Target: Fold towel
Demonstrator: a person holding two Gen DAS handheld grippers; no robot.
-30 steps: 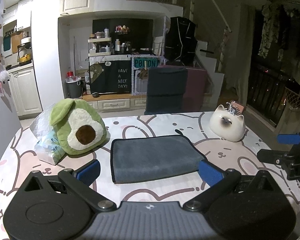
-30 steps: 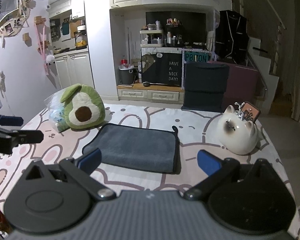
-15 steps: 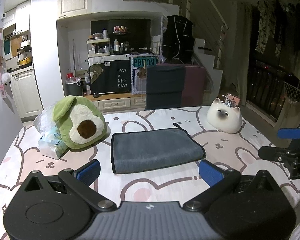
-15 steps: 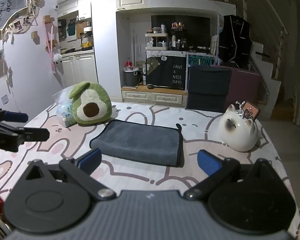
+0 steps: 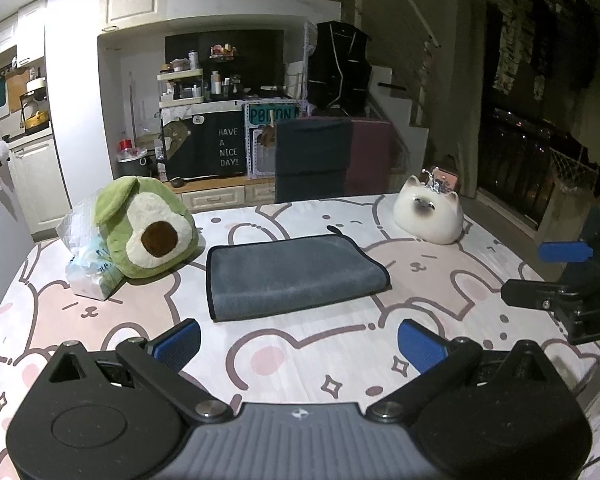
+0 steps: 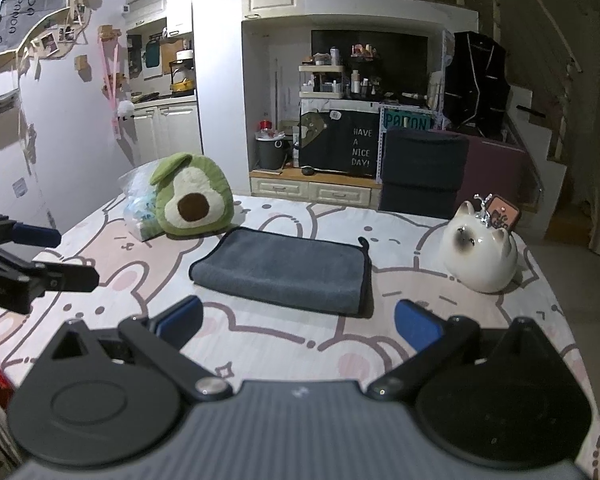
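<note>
On bunny-print tablecloth (image 5: 300,356): folded grey towel (image 5: 292,276) at 12 o'clock; left gripper (image 5: 299,342), right gripper (image 6: 299,322) both spread, empty.

Plenty of bare surface (image 5: 300,344) in front of the towel (image 5: 292,276). The avocado plush (image 5: 148,228) crowds its left corner, nearly touching. The cat figurine (image 5: 428,216) sits well off to the right.

Left gripper (image 5: 299,344): blue-padded fingers spread wide, nothing between them, held level.
Right gripper (image 6: 298,322): fingers also wide apart, gripping nothing.
Position: both apart, side by side, pointing forward.
</note>
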